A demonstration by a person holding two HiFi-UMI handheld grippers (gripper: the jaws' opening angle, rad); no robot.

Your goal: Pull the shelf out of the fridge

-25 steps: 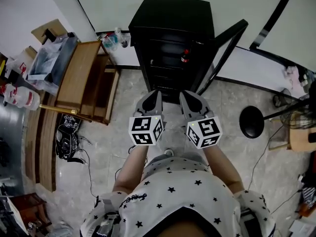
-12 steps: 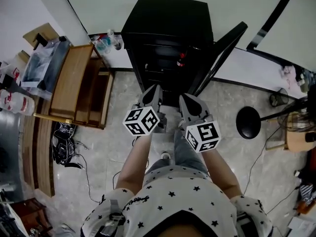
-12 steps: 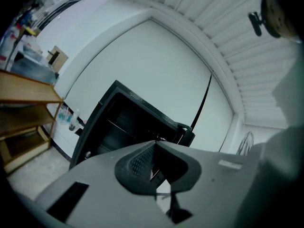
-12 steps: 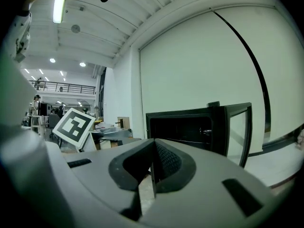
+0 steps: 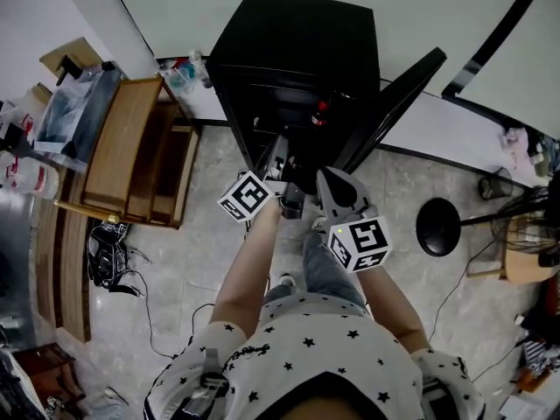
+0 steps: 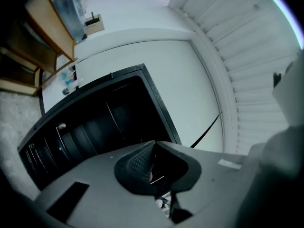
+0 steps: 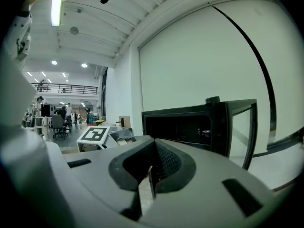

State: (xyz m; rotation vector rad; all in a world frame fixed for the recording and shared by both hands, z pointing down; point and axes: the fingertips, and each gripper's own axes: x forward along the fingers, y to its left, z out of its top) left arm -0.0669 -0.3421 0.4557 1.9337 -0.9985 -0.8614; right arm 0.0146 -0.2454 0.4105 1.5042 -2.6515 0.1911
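Observation:
A black mini fridge stands against the white wall, its door swung open to the right. Thin wire shelves cross its dark inside, and a red-capped bottle stands in there. My left gripper is stretched out to the fridge's open front, low down; its jaws are shut and hold nothing. My right gripper hangs back above the floor, just short of the fridge and right of the left one. It is shut and empty too.
A wooden shelf unit stands left of the fridge, with bottles between them. A round black stand base sits on the floor at the right. Cables and a bag lie at the left.
My left gripper has moved forward from beside the right one to the fridge's open front. The right gripper has stayed about where it was. The view has moved closer to the fridge.

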